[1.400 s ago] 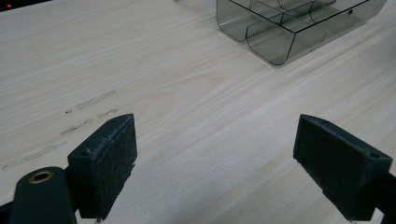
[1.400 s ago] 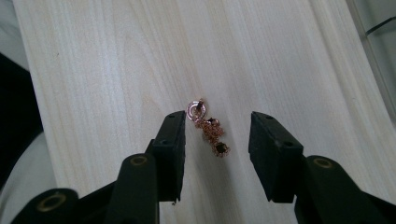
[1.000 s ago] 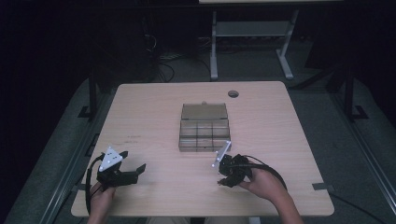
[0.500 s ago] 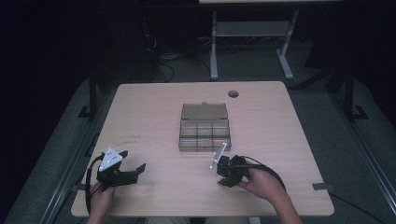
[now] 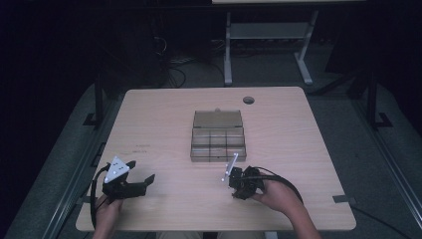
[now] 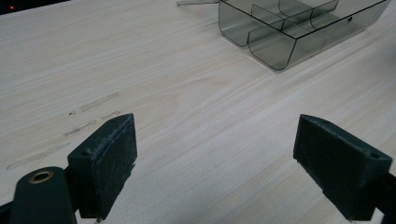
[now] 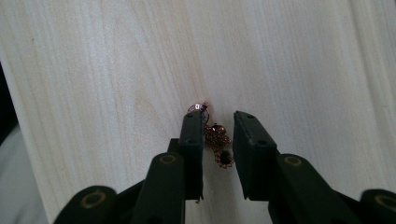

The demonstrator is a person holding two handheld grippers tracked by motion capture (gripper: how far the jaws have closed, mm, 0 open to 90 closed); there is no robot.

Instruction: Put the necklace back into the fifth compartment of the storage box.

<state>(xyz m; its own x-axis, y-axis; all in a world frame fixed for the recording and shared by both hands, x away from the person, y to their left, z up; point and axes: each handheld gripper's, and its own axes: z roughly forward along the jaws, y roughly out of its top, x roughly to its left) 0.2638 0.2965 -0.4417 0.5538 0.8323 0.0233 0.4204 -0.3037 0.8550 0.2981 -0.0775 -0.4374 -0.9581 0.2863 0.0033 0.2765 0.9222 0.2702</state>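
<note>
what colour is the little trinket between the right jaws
Coppery reddish-brown trinket with a dark bead; clearest in the right gripper view.

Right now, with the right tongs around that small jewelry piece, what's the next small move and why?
Probably close the right tongs the rest of the way. The small reddish-brown beaded jewelry piece lies on the pale wooden table between the two jaws, which stand slightly apart with a gap on its right side, so it doesn't look pinched yet. Lifting toward the clear smoky plastic compartment box should wait.

Small coppery filigree trinket (image 7: 216, 137) with dark beads lies flat on pale wood table (image 7: 116, 70), between right gripper's (image 7: 218, 133) narrowly parted jaws.
</note>
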